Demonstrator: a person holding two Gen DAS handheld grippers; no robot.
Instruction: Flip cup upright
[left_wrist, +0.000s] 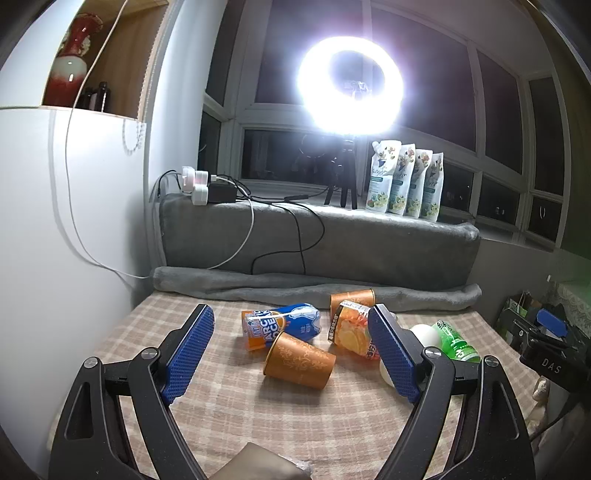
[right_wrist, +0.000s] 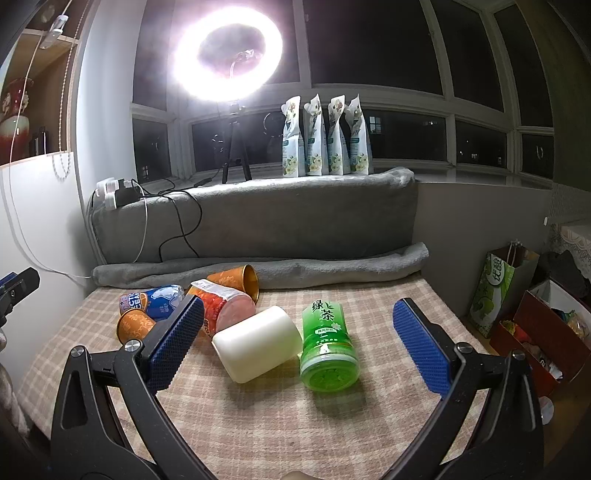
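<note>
Several cups lie on their sides on the checked tablecloth (left_wrist: 229, 402). An orange patterned cup (left_wrist: 299, 360) lies between my left gripper's open fingers; it also shows in the right wrist view (right_wrist: 135, 325). A second orange cup (left_wrist: 352, 298) lies behind, with its gold inside showing in the right wrist view (right_wrist: 236, 278). A white cup (right_wrist: 258, 343) and a green tea cup (right_wrist: 327, 345) lie between my right gripper's open fingers. My left gripper (left_wrist: 291, 352) and right gripper (right_wrist: 297, 343) are both open and empty.
A blue and orange can-shaped cup (left_wrist: 279, 325) and an orange fruit-print cup (left_wrist: 354, 328) lie among the others. A rolled grey blanket (left_wrist: 314, 288) lines the back edge. Cables, a ring light (left_wrist: 349, 85) and pouches (left_wrist: 404, 181) stand behind. Bags (right_wrist: 495, 288) sit at the right.
</note>
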